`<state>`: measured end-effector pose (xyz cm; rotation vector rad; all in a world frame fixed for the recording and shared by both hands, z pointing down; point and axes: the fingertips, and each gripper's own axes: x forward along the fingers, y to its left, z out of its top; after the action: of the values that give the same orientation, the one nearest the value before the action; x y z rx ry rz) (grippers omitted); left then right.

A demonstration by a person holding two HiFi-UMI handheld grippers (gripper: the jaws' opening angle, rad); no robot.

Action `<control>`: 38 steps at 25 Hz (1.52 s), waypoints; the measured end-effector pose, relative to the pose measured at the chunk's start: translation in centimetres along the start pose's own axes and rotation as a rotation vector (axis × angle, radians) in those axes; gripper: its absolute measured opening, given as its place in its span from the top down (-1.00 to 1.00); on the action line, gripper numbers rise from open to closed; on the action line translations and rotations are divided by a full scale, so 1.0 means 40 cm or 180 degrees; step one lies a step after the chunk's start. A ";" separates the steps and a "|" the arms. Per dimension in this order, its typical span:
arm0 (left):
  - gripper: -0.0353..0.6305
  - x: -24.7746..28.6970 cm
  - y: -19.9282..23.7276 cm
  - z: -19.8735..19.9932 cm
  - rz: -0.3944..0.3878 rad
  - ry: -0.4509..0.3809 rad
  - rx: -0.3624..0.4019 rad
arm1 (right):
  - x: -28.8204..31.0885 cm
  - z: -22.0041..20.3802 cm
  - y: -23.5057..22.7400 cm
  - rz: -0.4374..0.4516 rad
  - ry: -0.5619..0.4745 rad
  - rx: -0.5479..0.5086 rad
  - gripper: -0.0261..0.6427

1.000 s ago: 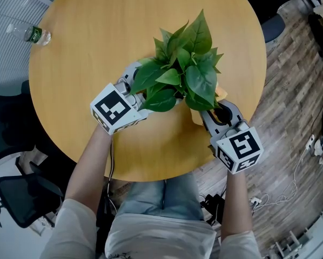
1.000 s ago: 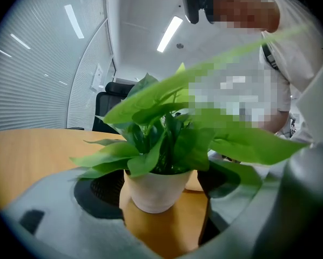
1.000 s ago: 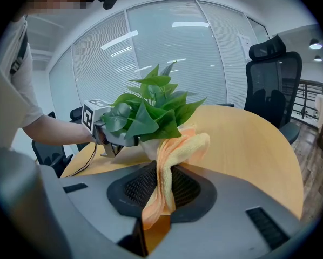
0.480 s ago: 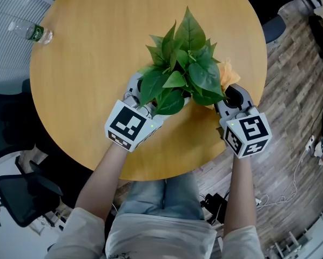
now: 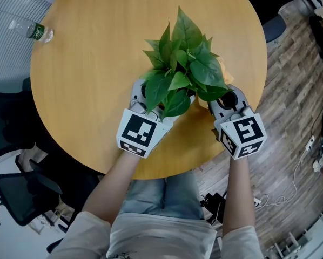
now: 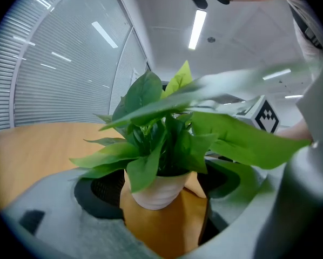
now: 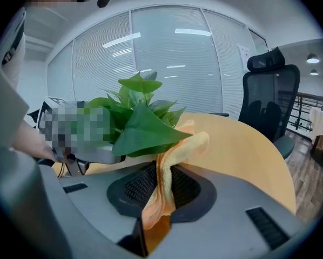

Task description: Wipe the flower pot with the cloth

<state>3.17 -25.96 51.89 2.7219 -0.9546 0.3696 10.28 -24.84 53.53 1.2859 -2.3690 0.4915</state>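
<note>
A leafy green plant [image 5: 183, 63] stands on the round wooden table [image 5: 96, 47]. Its white flower pot [image 6: 160, 192] sits between my left gripper's jaws and touches the dark pads [image 6: 99, 190] on both sides. In the head view the left gripper [image 5: 153, 102] reaches in from the lower left and the leaves hide the pot. My right gripper [image 5: 226, 99] comes in from the lower right, shut on an orange cloth [image 7: 169, 161]. The cloth rises out of the jaws and lies against the plant's right side under the leaves, where a bit of the cloth [image 5: 224, 69] shows.
A plastic bottle [image 5: 34, 32] lies at the table's far left edge. The table's near edge runs just under both grippers. A black office chair [image 7: 269, 96] stands beyond the table on the right, and another dark chair [image 5: 21, 198] is on the floor at lower left.
My left gripper has swung from the plant's left side round to its lower left, and the leaves have turned with it. The right gripper with the cloth moved up along the pot's right side.
</note>
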 end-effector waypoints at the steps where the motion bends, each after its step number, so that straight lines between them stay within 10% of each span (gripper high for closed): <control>1: -0.40 -0.001 0.001 -0.001 0.0022 0.0004 -0.0008 | -0.001 -0.002 0.005 0.0009 0.0004 -0.0002 0.73; 25: -0.39 0.004 0.013 -0.004 0.0381 -0.0010 -0.0208 | -0.021 -0.049 0.122 0.0263 0.0081 0.0008 0.73; 38: -0.40 -0.016 0.004 0.000 0.0143 -0.0036 -0.0089 | -0.028 -0.054 0.112 0.0306 0.0076 0.0061 0.73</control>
<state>2.60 -25.73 51.70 2.6840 -1.0177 0.3468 7.40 -20.69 54.29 1.1719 -2.4204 0.5565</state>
